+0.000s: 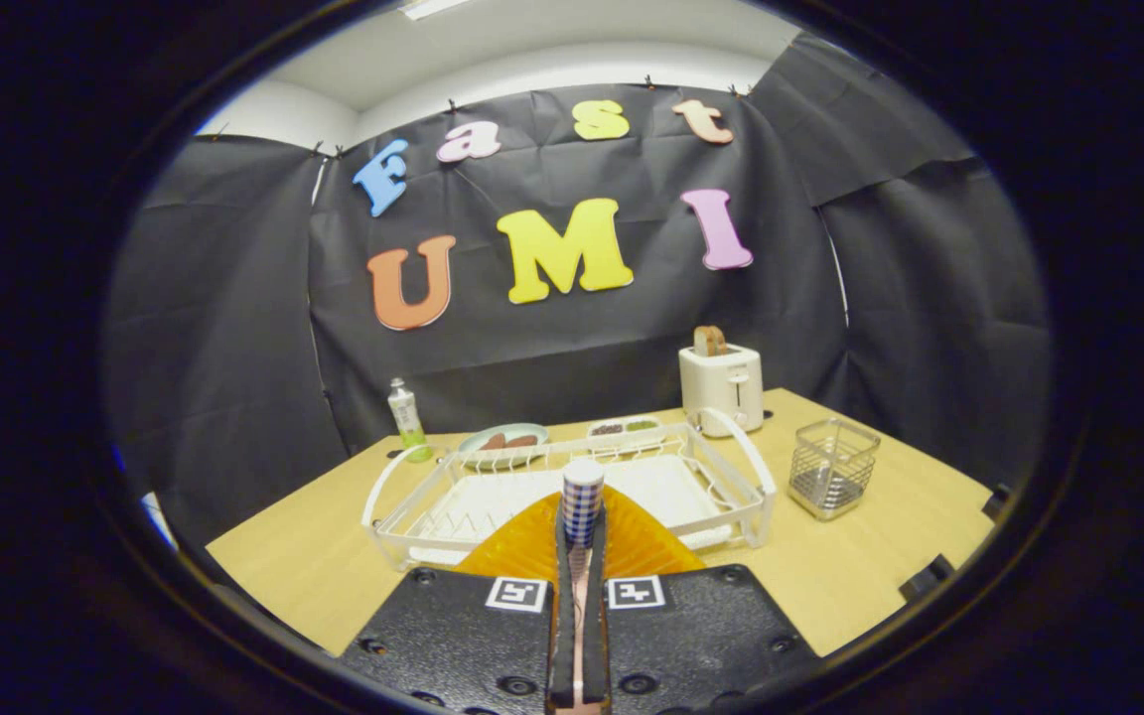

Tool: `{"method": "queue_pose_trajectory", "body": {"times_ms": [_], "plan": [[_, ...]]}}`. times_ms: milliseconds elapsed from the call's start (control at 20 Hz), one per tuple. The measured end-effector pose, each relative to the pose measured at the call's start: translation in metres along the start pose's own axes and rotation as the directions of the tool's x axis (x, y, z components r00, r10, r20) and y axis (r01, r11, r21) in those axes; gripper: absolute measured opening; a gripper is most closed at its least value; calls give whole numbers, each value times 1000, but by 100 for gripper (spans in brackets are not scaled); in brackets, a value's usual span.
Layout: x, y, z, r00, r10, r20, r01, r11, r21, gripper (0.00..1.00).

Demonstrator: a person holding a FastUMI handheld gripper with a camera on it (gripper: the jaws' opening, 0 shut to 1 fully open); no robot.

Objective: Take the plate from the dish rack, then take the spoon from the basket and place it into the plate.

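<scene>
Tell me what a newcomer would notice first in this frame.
First, the gripper, its fingers closed together with an orange plate and a blue-checked spoon handle right at them. Just beyond lies the white dish rack on the wooden table. A wire basket sits right of the rack, with a white toaster holding bread behind.

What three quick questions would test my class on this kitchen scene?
1. True or false: the toaster stands inside the dish rack.
2. What is the claw shut on? A: the spoon. B: a fork. C: a cup.
3. Fill in: the ribbed plate just ahead of the claw's fingers is ___ in colour.

Key: 1 false, it stands beyond the rack. 2 A. 3 orange.
</scene>
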State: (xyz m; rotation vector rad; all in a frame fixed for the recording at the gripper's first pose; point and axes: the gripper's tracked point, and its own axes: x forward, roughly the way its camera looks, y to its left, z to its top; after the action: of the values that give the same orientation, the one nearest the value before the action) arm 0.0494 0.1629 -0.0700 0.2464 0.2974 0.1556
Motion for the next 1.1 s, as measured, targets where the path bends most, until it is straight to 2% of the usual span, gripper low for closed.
{"method": "queue_pose_trajectory", "body": {"times_ms": [300, 600, 700, 750, 1100], "plan": [[5, 16, -27, 999, 32, -26, -30, 995, 97, 10], [6, 3, -26, 1000, 1, -2, -1, 996, 85, 20], [5, -6, -19, 1000, -15, 10, 14, 997, 78, 31], [5, -9, -16, 1000, -17, 18, 15, 997, 82, 43], [4, -21, 12, 997, -21, 71, 18, 999, 42, 77]]}}
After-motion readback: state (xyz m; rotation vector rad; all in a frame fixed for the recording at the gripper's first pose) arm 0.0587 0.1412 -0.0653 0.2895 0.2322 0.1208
